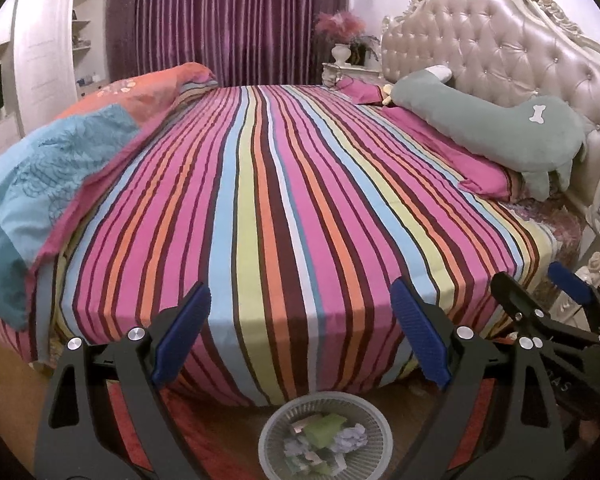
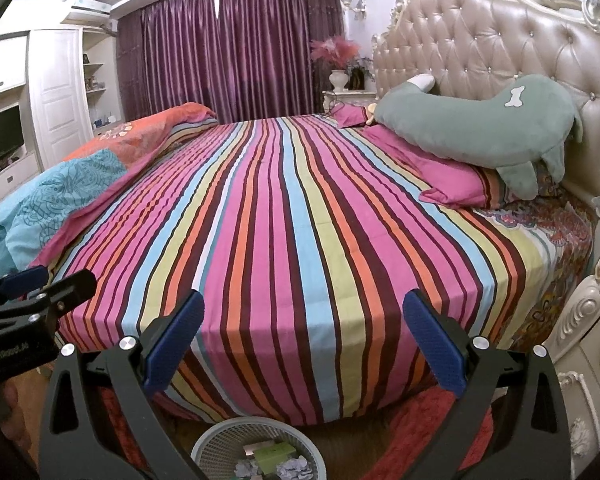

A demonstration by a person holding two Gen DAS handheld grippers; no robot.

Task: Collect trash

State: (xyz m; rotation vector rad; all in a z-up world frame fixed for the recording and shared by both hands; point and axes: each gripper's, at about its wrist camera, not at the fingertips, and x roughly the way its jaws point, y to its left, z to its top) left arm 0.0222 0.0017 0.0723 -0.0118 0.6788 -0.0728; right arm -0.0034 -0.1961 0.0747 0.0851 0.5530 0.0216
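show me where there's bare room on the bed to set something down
The wide middle of the striped sheet is bare, bordered by the folded quilt on one side and the pink pillow under the green plush on the other. Those two edges are crowded. The floor at the bed's near side holds the trash basket.

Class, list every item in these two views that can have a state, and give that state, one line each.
left gripper: open, holding nothing
right gripper: open, holding nothing
waste basket: upright on the floor, holds crumpled paper and a green packet
curtains: drawn shut
striped bedsheet: spread flat
quilt: bunched at the left edge
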